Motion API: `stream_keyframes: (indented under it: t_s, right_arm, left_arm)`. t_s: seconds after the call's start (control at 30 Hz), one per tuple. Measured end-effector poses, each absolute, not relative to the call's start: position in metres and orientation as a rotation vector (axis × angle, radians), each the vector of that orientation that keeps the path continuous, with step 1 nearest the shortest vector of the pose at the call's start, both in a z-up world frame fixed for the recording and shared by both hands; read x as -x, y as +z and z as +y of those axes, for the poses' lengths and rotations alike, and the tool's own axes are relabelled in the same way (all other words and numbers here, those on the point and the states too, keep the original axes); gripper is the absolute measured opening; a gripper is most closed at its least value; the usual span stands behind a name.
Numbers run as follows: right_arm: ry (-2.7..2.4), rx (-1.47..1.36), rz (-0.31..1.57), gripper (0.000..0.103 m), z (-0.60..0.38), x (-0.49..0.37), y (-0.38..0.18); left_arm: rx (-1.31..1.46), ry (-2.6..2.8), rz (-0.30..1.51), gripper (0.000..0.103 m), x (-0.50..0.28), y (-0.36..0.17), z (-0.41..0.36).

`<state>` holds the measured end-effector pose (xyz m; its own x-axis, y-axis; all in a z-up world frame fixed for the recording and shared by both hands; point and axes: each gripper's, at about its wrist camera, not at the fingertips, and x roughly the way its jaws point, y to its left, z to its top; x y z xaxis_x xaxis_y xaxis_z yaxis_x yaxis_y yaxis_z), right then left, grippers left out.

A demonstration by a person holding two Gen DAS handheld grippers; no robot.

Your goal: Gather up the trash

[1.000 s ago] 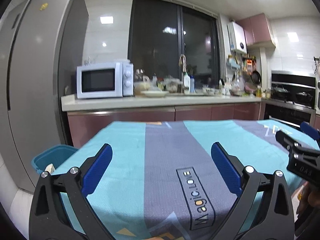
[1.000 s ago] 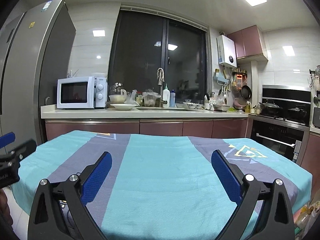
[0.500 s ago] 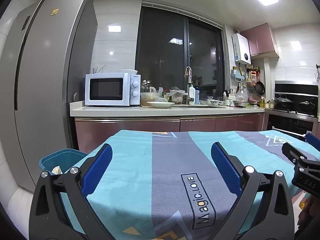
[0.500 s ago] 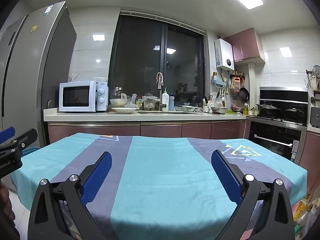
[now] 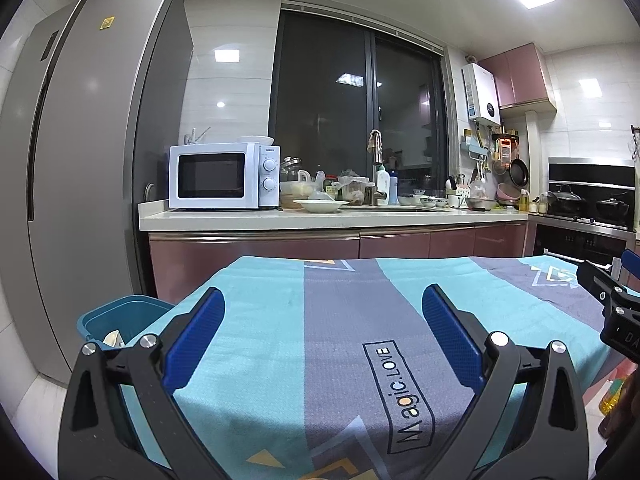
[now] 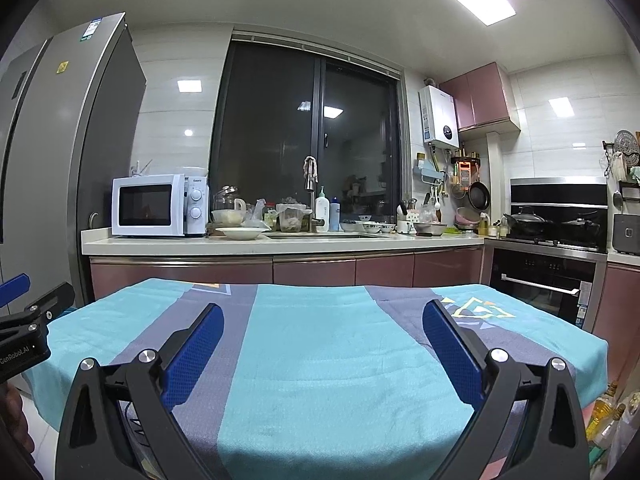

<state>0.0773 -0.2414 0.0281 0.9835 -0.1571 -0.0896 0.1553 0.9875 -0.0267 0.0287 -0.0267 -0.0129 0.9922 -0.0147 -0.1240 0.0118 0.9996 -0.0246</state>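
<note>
A blue trash bin (image 5: pixel 120 320) stands on the floor left of the table, with a pale scrap (image 5: pixel 113 338) inside it. My left gripper (image 5: pixel 324 334) is open above the near part of the teal and grey tablecloth (image 5: pixel 320 320), nothing between its blue pads. My right gripper (image 6: pixel 322 350) is also open and holds nothing, above the same tablecloth (image 6: pixel 320 340). No loose trash shows on the cloth. In the left wrist view the right gripper (image 5: pixel 612 300) shows at the right edge; in the right wrist view the left gripper (image 6: pixel 28 320) shows at the left edge.
A grey fridge (image 5: pixel 80 160) stands at the left beyond the bin. Behind the table runs a counter (image 5: pixel 320 220) with a white microwave (image 5: pixel 224 176), bowls and a sink. An oven and stove (image 6: pixel 556 248) are at the right. Bottles (image 6: pixel 608 412) stand on the floor at the table's right corner.
Both wrist views have tilted upward and pulled back slightly, so more ceiling and fridge show and the table sits lower. Both grippers stay open and hold nothing.
</note>
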Motion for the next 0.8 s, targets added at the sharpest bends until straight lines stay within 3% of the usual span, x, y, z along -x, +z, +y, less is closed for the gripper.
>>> stream_keyframes:
  t_s: [0.8]
  right_arm:
    - [-0.152, 0.023, 0.115, 0.096, -0.2443, -0.0783, 0.0255]
  left_arm:
    - [0.019, -0.030, 0.117, 0.097, -0.0307, -0.0159, -0.0236]
